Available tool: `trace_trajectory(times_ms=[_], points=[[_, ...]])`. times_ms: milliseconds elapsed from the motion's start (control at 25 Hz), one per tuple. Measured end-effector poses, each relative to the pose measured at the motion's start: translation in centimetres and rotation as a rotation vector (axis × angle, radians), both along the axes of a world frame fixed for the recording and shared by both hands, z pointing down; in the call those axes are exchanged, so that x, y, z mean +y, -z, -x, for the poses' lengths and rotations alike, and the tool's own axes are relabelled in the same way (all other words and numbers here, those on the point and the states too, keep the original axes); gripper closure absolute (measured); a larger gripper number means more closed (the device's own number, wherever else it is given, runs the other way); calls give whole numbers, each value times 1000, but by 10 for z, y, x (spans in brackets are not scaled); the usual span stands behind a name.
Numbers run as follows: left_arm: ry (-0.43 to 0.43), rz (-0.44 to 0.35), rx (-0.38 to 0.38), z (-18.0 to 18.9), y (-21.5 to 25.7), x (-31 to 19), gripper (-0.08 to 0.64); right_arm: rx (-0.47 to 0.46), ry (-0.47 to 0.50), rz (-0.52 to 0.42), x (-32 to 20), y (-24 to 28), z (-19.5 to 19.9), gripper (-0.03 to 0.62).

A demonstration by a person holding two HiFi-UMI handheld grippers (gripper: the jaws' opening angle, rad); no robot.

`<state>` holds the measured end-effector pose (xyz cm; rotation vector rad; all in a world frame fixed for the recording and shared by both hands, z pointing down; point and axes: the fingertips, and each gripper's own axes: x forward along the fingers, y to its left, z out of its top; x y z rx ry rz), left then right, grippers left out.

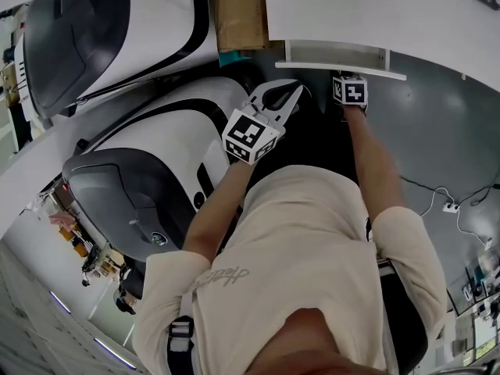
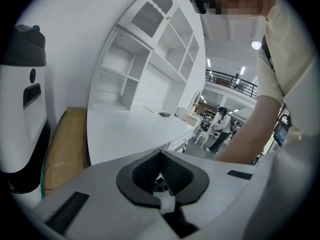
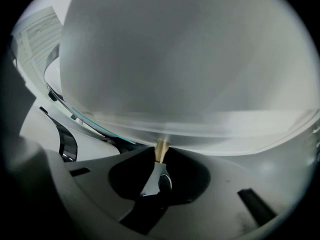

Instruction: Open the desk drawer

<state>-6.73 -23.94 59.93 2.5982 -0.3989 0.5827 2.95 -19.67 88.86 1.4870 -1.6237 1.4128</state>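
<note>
Brass shows at the tips of our right claw (image 3: 160, 159): a small knob (image 3: 161, 149), and the jaws are clamped on it. Straight ahead of the claw, filling its view, is the drawer (image 3: 190, 69) front, which is white, smooth, plain and blurred. From above, the drawer juts a little way out from under the desk (image 1: 391, 6) edge, just beyond the claw. It looks like a shallow white tray with a thin lip.

We judge that the pull is under way and the drawer is part open. The next move calls for drawing the claw straight back toward us, level and in line with the runners. The grip must be firm, since so small a knob could slip out.

Our left claw (image 1: 285, 100) hangs near the right one, on its left and short of the drawer, jaws apart on nothing.
</note>
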Motion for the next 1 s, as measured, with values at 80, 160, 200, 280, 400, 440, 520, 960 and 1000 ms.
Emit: trace_trajectory(times_ms=[80, 160, 200, 280, 400, 440, 520, 960, 1000], points=[[-5, -2, 2, 3, -1, 2, 560, 10, 4, 3, 2, 2, 0, 514], [-11, -1, 2, 5, -3, 4, 560, 11, 4, 5, 6, 4, 1, 514], [-15, -1, 3, 6, -4, 6, 560, 14, 4, 9, 8, 5, 1, 514], [-20, 0, 2, 8, -5, 9, 560, 16, 1, 13, 13, 6, 3, 514], [-23, 7, 1, 10, -8, 14, 560, 1, -6, 14, 22, 2, 7, 514], [-21, 11, 1, 11, -9, 17, 560, -8, -3, 16, 26, 1, 10, 514], [-13, 17, 0, 13, -10, 21, 560, -19, 11, 20, 34, -2, 15, 514], [36, 22, -5, 12, -13, 51, 560, -12, 4, 13, 73, 3, 26, 514], [42, 24, -7, 12, -13, 55, 560, -13, 6, 13, 75, 4, 26, 514]])
